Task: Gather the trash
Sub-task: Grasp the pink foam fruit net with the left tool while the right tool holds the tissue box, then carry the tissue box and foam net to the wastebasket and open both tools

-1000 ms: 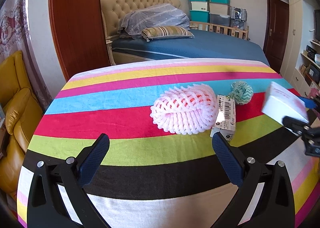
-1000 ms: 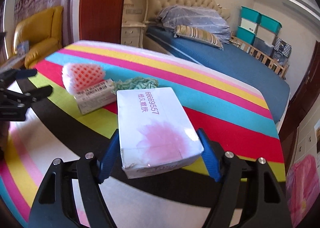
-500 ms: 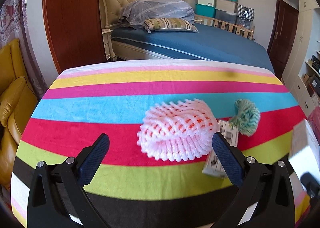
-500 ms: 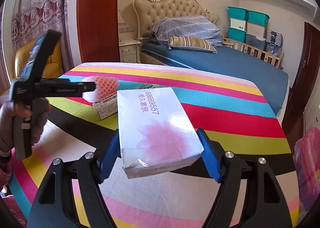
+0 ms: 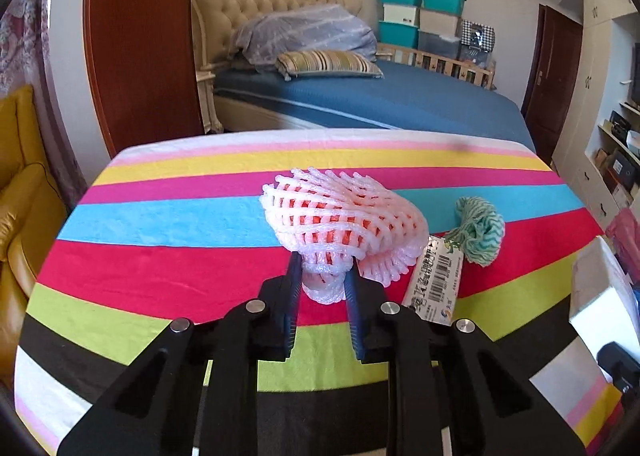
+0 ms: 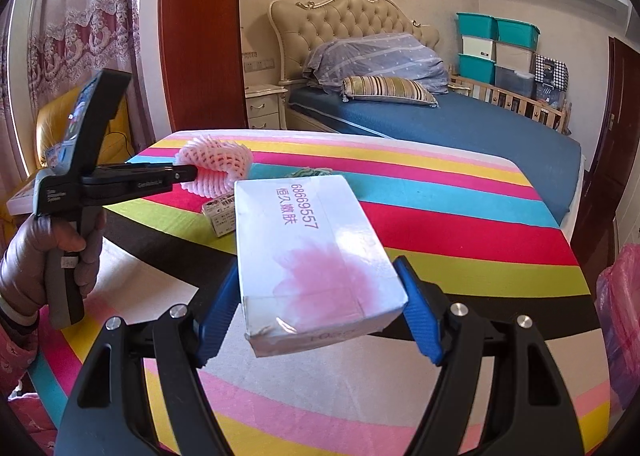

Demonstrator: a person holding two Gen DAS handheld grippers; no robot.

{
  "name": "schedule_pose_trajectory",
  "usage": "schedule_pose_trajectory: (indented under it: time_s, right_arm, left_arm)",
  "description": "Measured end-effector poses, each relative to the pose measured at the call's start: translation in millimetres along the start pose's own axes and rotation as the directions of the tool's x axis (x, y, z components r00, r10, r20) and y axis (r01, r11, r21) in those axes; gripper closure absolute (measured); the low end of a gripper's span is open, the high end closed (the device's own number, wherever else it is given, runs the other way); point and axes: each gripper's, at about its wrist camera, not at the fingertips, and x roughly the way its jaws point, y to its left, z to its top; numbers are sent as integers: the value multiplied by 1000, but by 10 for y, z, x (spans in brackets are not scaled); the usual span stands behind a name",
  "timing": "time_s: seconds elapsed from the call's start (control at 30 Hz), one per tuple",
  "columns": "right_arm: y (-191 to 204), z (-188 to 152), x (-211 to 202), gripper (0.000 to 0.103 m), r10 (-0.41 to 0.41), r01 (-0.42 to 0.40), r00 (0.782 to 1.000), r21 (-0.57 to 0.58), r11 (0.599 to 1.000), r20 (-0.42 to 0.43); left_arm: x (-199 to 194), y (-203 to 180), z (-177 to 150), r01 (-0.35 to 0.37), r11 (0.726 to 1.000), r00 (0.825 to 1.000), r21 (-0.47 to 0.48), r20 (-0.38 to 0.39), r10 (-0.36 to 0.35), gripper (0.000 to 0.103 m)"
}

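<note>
Half a second ago the left gripper (image 5: 322,276) stood wide open with the pink foam fruit net (image 5: 344,228) lying ahead between its fingers; now its jaws have just closed and pinch the near end of that net, whose bulk fans out beyond and above the fingertips, lifted at the near edge. The right gripper (image 6: 320,288) is as it was, its blue pads pressed on either side of a white tissue box (image 6: 312,252) with a pink flower print, held clear of the cloth. Just right of the left jaws lies a small printed carton (image 5: 438,280), touching the net's lower edge, and beyond it a green-and-white string bundle (image 5: 478,232). From the right wrist view a hand (image 6: 48,256) grips the left tool's handle to the left of the box. Everything rests on a table under a striped cloth (image 5: 180,223) of pink, yellow, blue, red, green, black and white bands. Behind it stand a bed (image 5: 380,99) with a blue cover and tufted headboard, stacked storage bins (image 5: 420,19), a yellow armchair (image 5: 24,191) and a dark wooden door (image 5: 552,63).
</note>
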Motion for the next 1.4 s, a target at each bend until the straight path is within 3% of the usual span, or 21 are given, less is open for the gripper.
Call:
schedule_pose_trajectory:
  time_s: [0.2,0.53,1.03,1.4]
  right_arm:
    - [85,-22,-83,30,16,-16,1000,-5,1000,5]
    - [165,-162,-287,30,16,-15,999,-14,1000,31]
    - [29,-398,-605,30,-32,29,996,37,999,82]
    - [-254,-472,-968,30,-113,99,983,101,990,143]
  left_arm:
    - [-326,-56,-158,-46,998,998,46,51,44,82]
    - [-727,-114,-321,-60,996,992,74,113,51,82]
    - [-1112,-369,-364,5,995,973,100,230,-28,82]
    - [-1166,-758,-399,57,981,970,184,224,-99,82]
